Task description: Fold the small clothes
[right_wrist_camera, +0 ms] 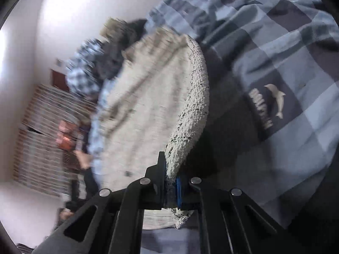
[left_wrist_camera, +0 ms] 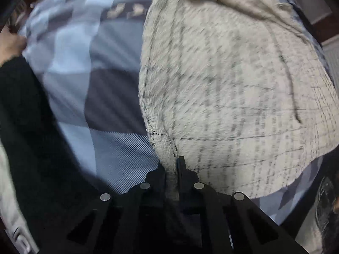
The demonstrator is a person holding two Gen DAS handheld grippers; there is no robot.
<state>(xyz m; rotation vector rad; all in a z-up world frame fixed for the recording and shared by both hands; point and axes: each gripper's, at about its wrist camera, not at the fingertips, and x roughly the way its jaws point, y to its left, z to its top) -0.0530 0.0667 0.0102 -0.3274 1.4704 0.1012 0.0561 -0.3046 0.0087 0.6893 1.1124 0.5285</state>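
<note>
Cloth is pinched in both tools. Left hand-held gripper point(left_wrist_camera: 172, 165) squeezes one edge of the cream knit garment point(left_wrist_camera: 233, 89), which spreads out over a blue and grey checked bed cover point(left_wrist_camera: 70, 63). Right hand-held gripper point(right_wrist_camera: 169, 180) squeezes another edge of the same garment point(right_wrist_camera: 152, 110), lifted off the bed cover point(right_wrist_camera: 286, 53). A person's hand point(left_wrist_camera: 10, 44) shows at the side.

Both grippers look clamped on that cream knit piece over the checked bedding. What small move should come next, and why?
Probably lift a little more and draw the two grippers apart. The left gripper and right gripper are each shut on an edge of the cream knit garment, which sags and bunches above the checked bedding. Pulling it taut should flatten it for folding.
</note>
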